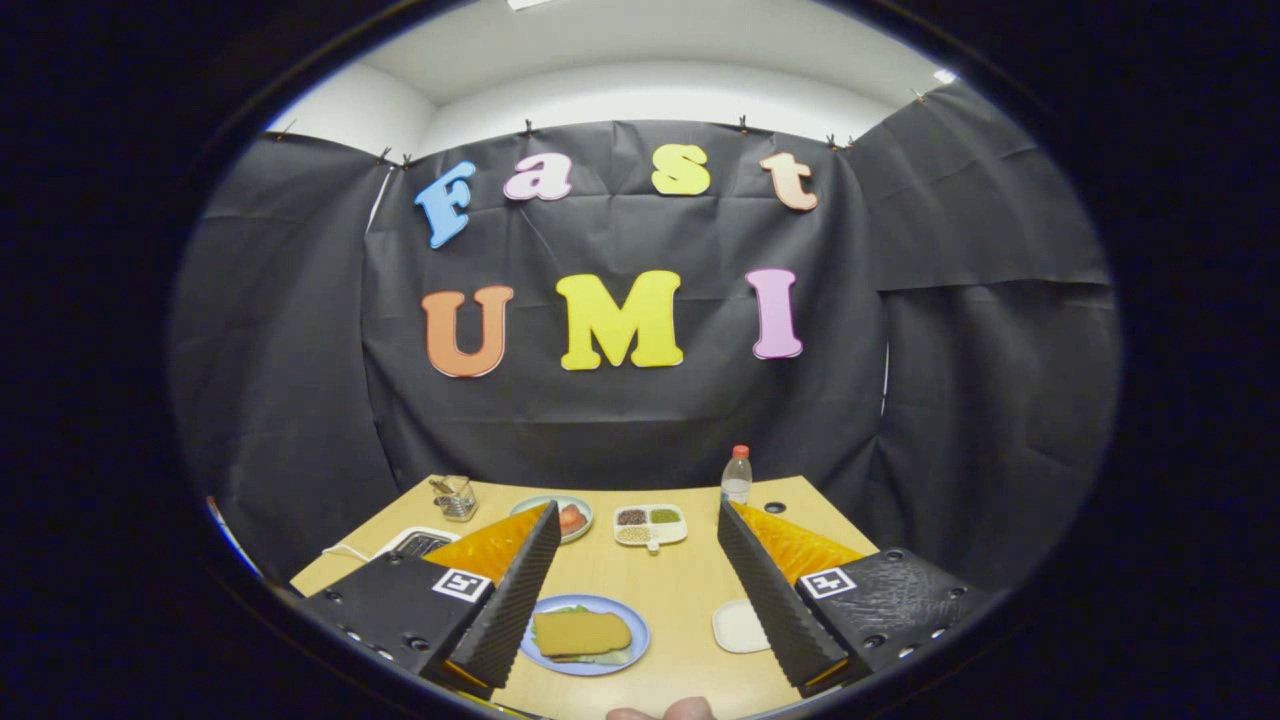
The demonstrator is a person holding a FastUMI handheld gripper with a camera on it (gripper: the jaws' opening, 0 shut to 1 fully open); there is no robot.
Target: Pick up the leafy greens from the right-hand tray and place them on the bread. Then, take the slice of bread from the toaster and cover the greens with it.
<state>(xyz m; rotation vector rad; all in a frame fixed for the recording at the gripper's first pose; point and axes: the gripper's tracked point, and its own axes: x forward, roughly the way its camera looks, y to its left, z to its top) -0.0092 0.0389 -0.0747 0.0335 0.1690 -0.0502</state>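
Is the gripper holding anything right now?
No, the gripper is open, with only the wooden table and blue plate between its fingers.

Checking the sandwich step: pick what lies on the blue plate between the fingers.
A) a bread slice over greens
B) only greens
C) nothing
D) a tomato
A: a bread slice sits on the blue plate with greens peeking out beneath it; the gripper is open above.

Black-draped booth (620,420), wooden table (680,590)
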